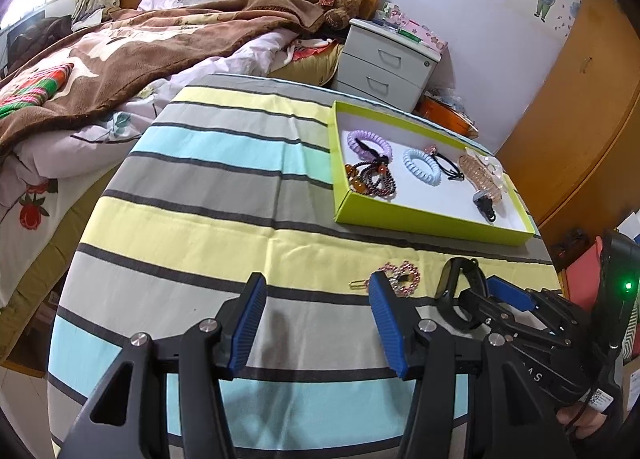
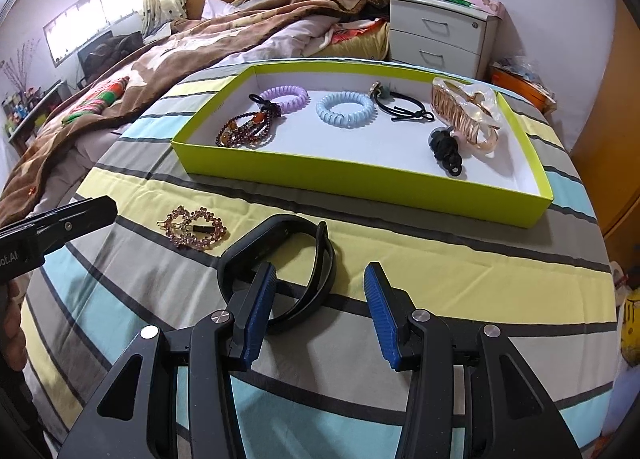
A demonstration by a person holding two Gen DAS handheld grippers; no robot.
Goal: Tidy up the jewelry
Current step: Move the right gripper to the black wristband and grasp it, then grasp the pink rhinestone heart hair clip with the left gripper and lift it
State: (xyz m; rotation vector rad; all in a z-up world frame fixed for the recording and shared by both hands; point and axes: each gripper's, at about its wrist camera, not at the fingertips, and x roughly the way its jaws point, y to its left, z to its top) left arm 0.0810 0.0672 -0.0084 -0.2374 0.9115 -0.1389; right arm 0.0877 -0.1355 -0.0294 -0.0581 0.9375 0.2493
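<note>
Pickup step: black band (image 2: 280, 271) lies lower centre on the worktop (image 2: 460, 259), outside the green tray (image 2: 360, 179). Right gripper (image 2: 318, 313) fingers apart, empty; left gripper (image 1: 316, 325) likewise. Next: straddle band, close.

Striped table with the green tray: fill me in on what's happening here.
A person is sorting hair accessories and jewelry into a shallow lime-green cardboard tray, which already holds coil hair ties, beaded bracelets, a black hair tie, a black scrunchie and a translucent claw clip. Two pieces remain on the striped cloth: a black rubber wristband and a pink beaded hair clip. The right hand-held gripper hangs open over the wristband; the left hand-held gripper is open and empty near the clip.
</note>
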